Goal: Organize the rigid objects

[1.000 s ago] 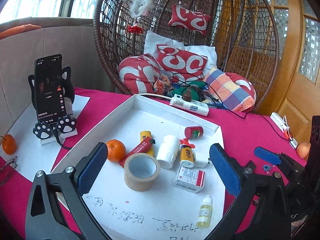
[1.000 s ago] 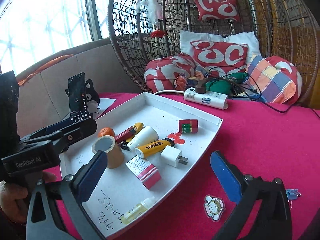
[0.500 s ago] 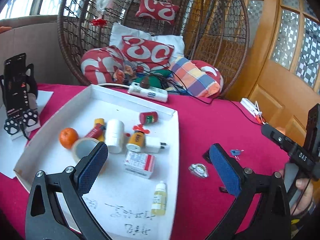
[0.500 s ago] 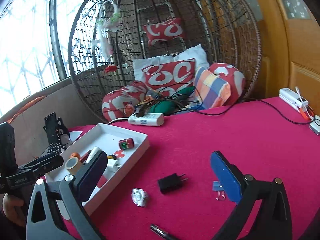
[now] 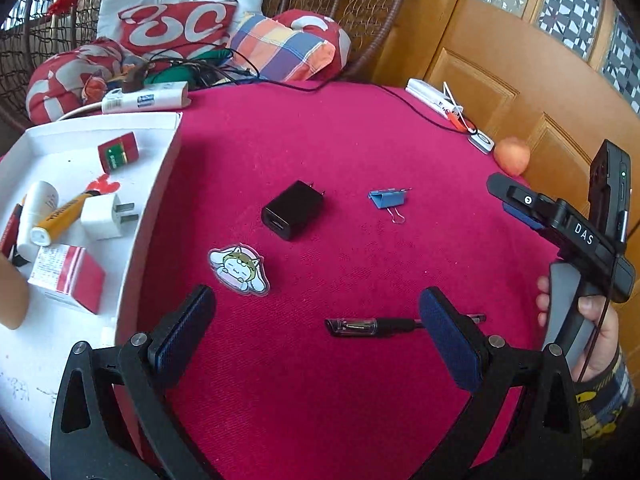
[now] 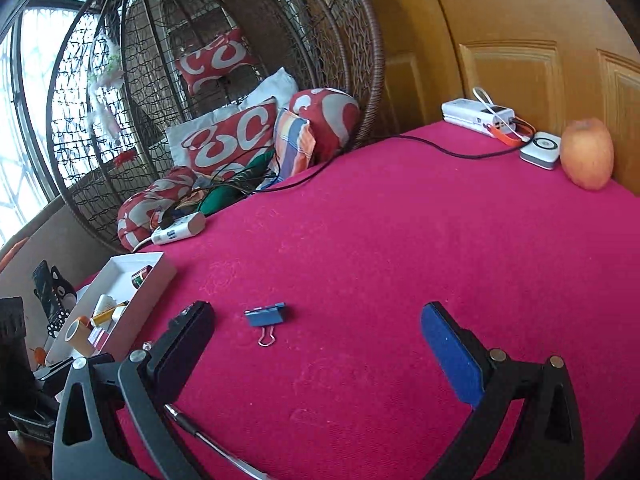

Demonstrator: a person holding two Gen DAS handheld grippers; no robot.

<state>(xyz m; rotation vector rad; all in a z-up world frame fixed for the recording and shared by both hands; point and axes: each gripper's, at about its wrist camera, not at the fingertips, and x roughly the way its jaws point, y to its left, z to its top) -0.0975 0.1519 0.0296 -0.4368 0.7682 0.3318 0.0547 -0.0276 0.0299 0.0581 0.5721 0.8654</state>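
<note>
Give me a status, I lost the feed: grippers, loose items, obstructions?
Left gripper open, empty. Right gripper open, empty. Black charger, blue binder clip, sticker, pen loose on cloth, outside white tray. Nothing in the way.

tape roll point(image 5: 10, 300) cut off by the left edge.

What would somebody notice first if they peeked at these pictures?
Probably the bright magenta tablecloth covering the whole table, with a small black plug-in charger, a blue binder clip and a cartoon animal sticker scattered on it. At the left sits a white cardboard tray full of little things, and behind the table a round wicker hanging chair holds red-and-white cushions.
</note>
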